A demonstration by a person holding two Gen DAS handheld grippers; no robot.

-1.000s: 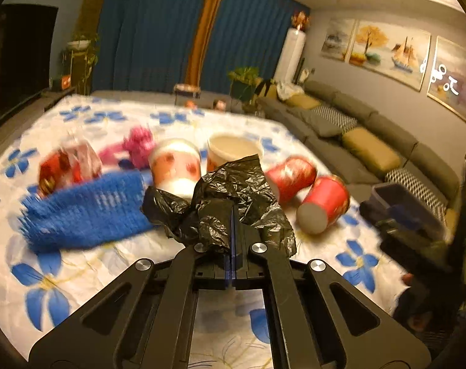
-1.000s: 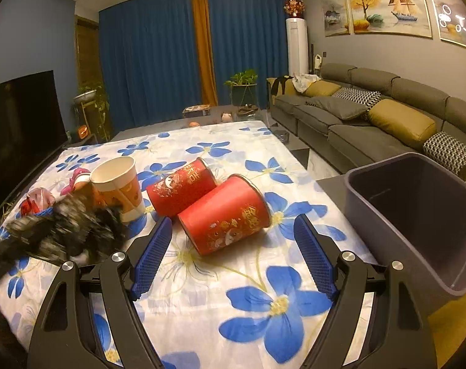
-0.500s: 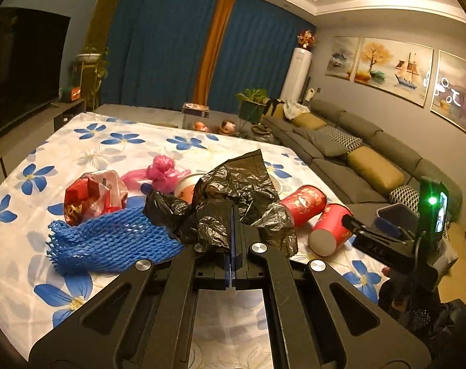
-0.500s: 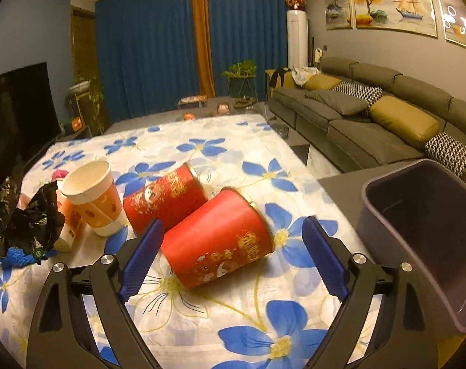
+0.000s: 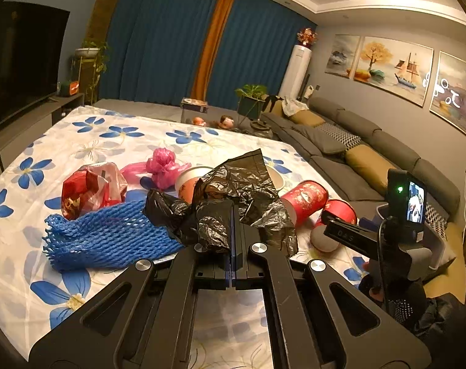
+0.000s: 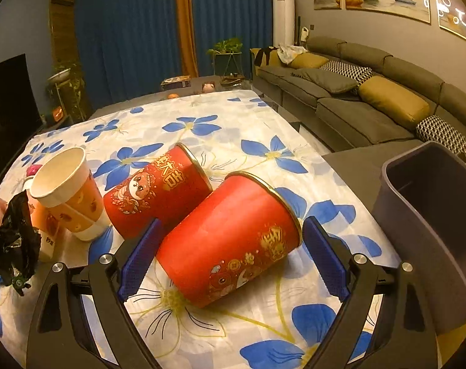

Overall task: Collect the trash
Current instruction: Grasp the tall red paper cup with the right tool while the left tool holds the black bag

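My left gripper (image 5: 233, 215) is shut on a crumpled black plastic bag (image 5: 233, 196) and holds it above the flowered table; the bag also shows in the right wrist view (image 6: 13, 240) at the far left. My right gripper (image 6: 230, 252) is open, its blue pads on either side of a red paper cup (image 6: 233, 240) that lies on its side. A second red cup (image 6: 156, 190) lies behind it. An orange and white cup (image 6: 66, 193) stands to the left. A grey bin (image 6: 433, 224) stands off the table's right edge.
In the left wrist view a blue foam net (image 5: 110, 240), a red and clear wrapper (image 5: 91, 187) and a pink plastic bag (image 5: 162, 166) lie on the flowered tablecloth (image 5: 79, 141). The right gripper's body and camera (image 5: 402, 209) show at right. A grey sofa (image 6: 356, 98) runs along the right.
My right gripper has moved forward so the near red cup now lies between its open fingers. My left gripper has lifted the black bag higher and back.
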